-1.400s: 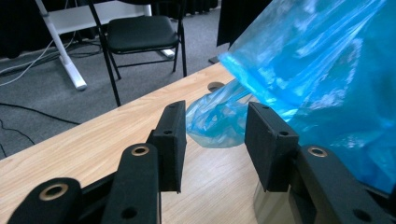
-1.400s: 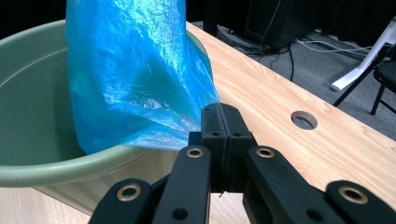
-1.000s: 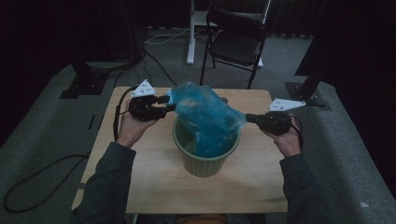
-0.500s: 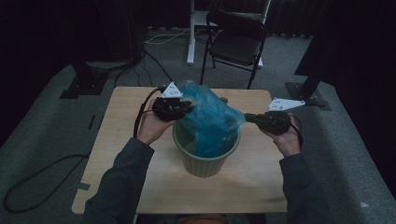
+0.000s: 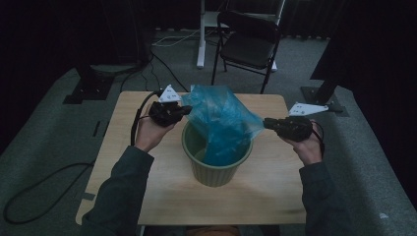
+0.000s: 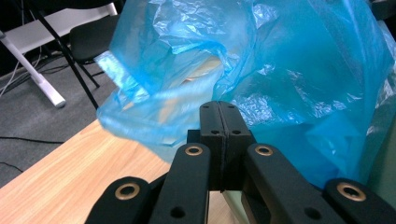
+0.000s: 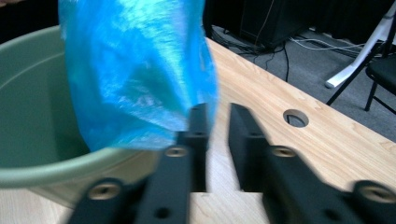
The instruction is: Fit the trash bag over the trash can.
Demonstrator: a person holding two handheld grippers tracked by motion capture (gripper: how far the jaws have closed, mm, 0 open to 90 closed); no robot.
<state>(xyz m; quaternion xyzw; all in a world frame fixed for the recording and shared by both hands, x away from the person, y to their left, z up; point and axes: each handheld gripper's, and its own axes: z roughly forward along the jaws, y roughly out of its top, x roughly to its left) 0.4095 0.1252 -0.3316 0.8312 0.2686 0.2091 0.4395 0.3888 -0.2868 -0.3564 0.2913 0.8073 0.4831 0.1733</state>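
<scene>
A wooden tabletop (image 5: 147, 196) carries a green bin (image 5: 216, 169) near its middle. A blue bag (image 5: 221, 120) hangs partly inside the bin, its upper part spread above the rim between the two grippers. On the floor beyond the far edge stands a black chair (image 5: 248, 46).

The left gripper (image 5: 183, 110), at the bag's left edge, has its fingers (image 6: 210, 122) pressed together after just closing; the film lies right against their tips, but whether any is pinched between them cannot be told. The right gripper (image 5: 267, 123), at the bag's right corner, has its fingers (image 7: 198, 122) apart, having just opened; the bag's edge touches one finger and the gap is empty.
</scene>
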